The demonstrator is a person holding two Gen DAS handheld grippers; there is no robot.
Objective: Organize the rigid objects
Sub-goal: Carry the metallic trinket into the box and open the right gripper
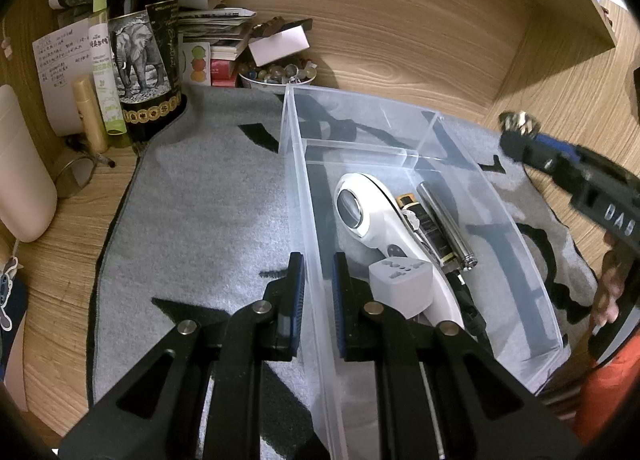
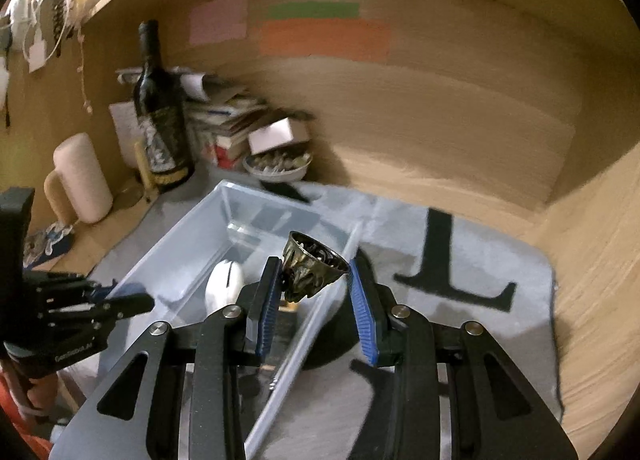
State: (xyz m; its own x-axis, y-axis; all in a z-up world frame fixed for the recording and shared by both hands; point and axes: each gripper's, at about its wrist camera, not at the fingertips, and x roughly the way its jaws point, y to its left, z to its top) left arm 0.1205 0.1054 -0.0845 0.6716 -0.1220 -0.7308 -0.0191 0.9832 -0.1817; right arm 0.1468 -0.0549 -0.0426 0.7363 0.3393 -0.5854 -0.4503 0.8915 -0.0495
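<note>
A clear plastic bin point(image 1: 298, 188) with a divider stands on a grey mat point(image 1: 192, 220). In it lie a white handheld device point(image 1: 368, 212), a grey plug adapter point(image 1: 400, 282), a battery point(image 1: 428, 226) and a metal cylinder point(image 1: 444, 216). My left gripper point(image 1: 318, 296) is shut on the bin's left wall. My right gripper point(image 2: 314, 292) is shut on a small dark metal bell point(image 2: 310, 268), held above the bin point(image 2: 192, 236). It shows at the right of the left wrist view point(image 1: 520, 128).
A wine bottle point(image 1: 144, 40), tubes point(image 1: 102, 56), a bowl of small stones point(image 1: 276, 76), stacked books point(image 1: 216, 32) and a beige container point(image 1: 20, 176) crowd the back left corner. Wooden walls enclose the desk. The mat carries black letters point(image 2: 444, 260).
</note>
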